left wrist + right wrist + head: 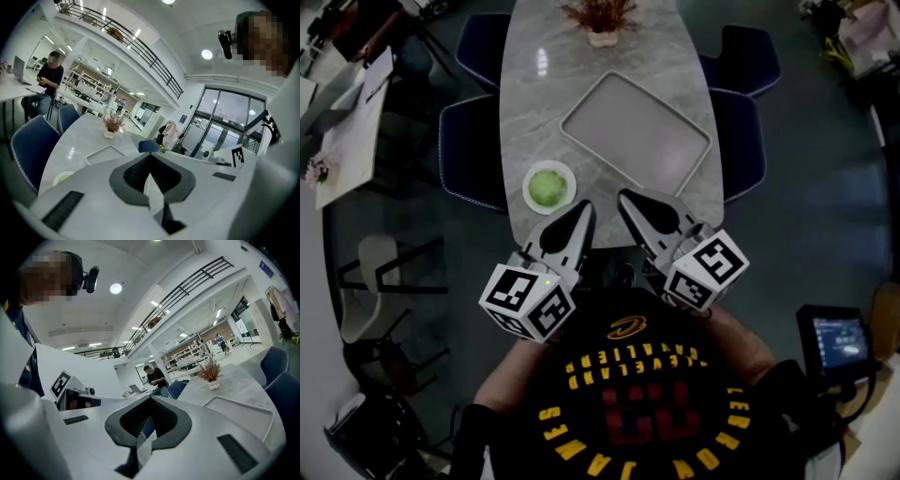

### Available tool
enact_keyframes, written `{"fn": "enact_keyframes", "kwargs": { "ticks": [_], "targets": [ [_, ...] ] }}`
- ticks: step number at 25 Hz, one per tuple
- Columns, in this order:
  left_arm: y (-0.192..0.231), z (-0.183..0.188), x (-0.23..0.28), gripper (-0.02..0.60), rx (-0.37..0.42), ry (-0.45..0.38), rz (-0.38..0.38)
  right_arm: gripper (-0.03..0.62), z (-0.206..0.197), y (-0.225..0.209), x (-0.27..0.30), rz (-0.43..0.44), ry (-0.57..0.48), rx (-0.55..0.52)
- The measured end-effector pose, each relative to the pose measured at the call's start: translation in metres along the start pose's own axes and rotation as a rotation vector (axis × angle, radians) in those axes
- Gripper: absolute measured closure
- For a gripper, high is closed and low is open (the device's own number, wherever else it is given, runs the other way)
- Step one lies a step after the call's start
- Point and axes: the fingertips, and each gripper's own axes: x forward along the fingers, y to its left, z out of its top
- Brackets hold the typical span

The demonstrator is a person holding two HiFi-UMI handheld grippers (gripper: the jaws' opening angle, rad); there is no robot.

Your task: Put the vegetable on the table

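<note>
Vegetable [548, 187] sits on a plate [527, 188], just beyond your left gripper [583, 209].
Your left gripper and right gripper [626, 198] are both pressed together, empty.

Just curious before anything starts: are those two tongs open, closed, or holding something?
Left white tongs: closed, empty.
Right white tongs: closed, empty.

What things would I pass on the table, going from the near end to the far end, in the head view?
White plate holding the green vegetable → empty grey tray → potted plant.
</note>
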Motion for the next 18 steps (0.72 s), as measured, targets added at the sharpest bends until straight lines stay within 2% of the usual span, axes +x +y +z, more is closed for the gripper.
{"fn": "enact_keyframes", "kwargs": {
  "ticks": [10, 18],
  "targets": [
    [-0.044, 0.001, -0.019, 0.581, 0.102, -0.072, 0.009, 0.589, 0.010, 0.030, -0.037, 0.027, -0.035, -0.120],
    [-0.054, -0.014, -0.033, 0.581, 0.108, -0.103, 0.039, 0.589, -0.002, 0.043, -0.054, 0.052, -0.021, -0.172]
  ]
}}
